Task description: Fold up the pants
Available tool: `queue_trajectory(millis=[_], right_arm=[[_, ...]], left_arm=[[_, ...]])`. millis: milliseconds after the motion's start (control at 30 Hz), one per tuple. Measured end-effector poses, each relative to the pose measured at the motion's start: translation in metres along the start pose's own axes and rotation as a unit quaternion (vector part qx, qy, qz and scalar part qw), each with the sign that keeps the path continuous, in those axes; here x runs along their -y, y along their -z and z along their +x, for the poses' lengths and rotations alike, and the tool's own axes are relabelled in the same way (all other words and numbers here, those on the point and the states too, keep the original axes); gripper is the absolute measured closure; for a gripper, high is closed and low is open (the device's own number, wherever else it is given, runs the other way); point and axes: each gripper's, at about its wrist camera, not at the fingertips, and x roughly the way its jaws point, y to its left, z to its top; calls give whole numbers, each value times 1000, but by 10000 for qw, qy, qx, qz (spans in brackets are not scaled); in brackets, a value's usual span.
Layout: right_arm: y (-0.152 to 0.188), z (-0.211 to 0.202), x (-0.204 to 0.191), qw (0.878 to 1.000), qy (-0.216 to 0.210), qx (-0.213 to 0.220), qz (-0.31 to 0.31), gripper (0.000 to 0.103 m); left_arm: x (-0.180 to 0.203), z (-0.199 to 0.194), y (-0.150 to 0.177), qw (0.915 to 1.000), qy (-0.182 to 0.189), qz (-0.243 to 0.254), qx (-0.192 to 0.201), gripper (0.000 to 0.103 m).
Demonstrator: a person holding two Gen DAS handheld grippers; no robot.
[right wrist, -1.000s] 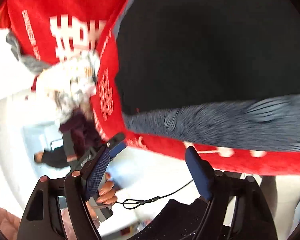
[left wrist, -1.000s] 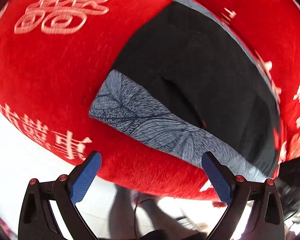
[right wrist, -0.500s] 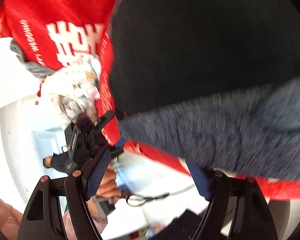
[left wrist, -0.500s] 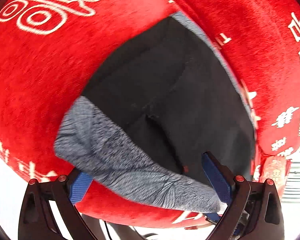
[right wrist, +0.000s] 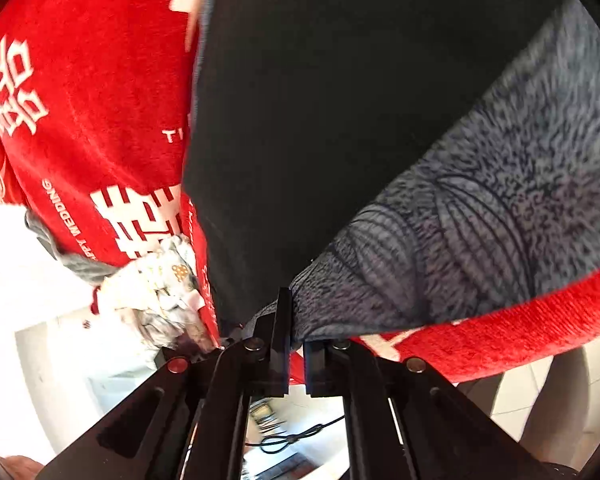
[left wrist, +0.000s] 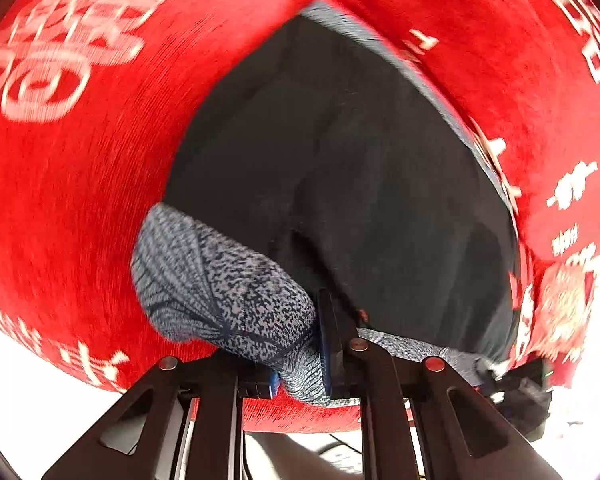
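Black pants with a grey leaf-patterned band along the near edge lie on a red cloth with white characters. My left gripper is shut on the grey band near its left end, bunching it between the jaws. In the right wrist view the black pants fill the middle and the grey band runs to the right. My right gripper is shut on the band's near corner at the cloth's front edge.
The red cloth drapes over the table's front edge. A crumpled white patterned bundle and a grey cloth lie at the left. White floor and a black cable show below.
Both grippers moved in on the grey band and closed on it; a second ago both stood open short of the edge. The band is now bunched and lifted at the left gripper.
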Motion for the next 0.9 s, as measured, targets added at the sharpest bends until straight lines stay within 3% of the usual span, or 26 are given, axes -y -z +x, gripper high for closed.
queue_trajectory(millis=[200,367,467,500,533,667,767,833,867,900], right_arm=[[-23,-29,-78,9951,86,56,-980,98],[-88,-26,-134,9875,109,55,-1572,98],[-134,-11,-157,9821,239,-88,-1866,98],[-149,-6,-160,9804,297,-135,-1945,98],[-167,8,-166,9786,387,-195,-2012,98],[-239,62,-160,9776,750,-522,-1895,94],[-270,98,-141,9772,1017,-676,-1738,92],[-275,105,-136,9785,1084,-678,-1618,90],[-273,102,-140,9789,999,-689,-1644,87],[-270,97,-146,9777,883,-721,-1763,72]], left_arm=[[31,-42,-32,9990,235,253,283,87],[78,-54,-85,9937,102,827,748,87],[101,-43,-129,9873,-266,1021,1187,67],[104,-38,-142,9841,-469,1039,1365,50],[108,-29,-156,9817,-614,1023,1486,42],[102,20,-197,9790,-1065,795,1545,39],[105,43,-217,9754,-1533,523,1499,39],[103,33,-217,9719,-1674,349,1616,39],[104,24,-217,9697,-1712,339,1712,39],[108,15,-216,9663,-1819,420,1773,39]])
